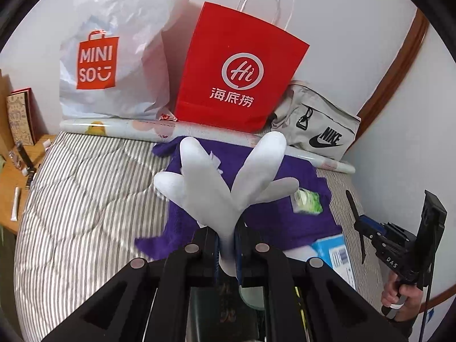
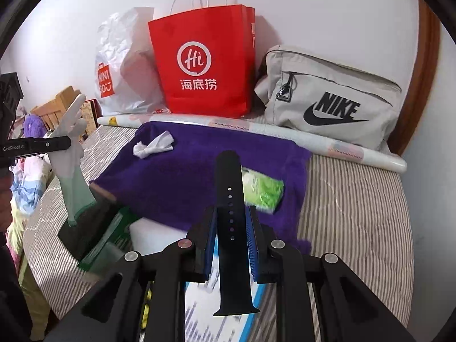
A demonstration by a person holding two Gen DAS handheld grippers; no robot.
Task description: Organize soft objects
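Note:
My left gripper (image 1: 228,239) is shut on a white rubber glove (image 1: 225,179) and holds it up above the bed; the glove also shows at the left of the right wrist view (image 2: 69,154), its green cuff hanging down. My right gripper (image 2: 230,225) is shut on a black watch strap (image 2: 230,199) that stands upright between the fingers; the gripper and strap also show at the right of the left wrist view (image 1: 367,228). A purple towel (image 2: 182,176) lies on the striped bed, with a crumpled white cloth (image 2: 155,145) and a green tissue pack (image 2: 263,189) on it.
A red paper bag (image 2: 205,62), a white Miniso bag (image 1: 114,57) and a grey Nike pouch (image 2: 330,99) stand against the wall behind a rolled sheet (image 2: 356,151). A blue-white box (image 1: 333,252) and a dark green box (image 2: 99,236) lie near me. A wooden side table (image 1: 17,171) is left.

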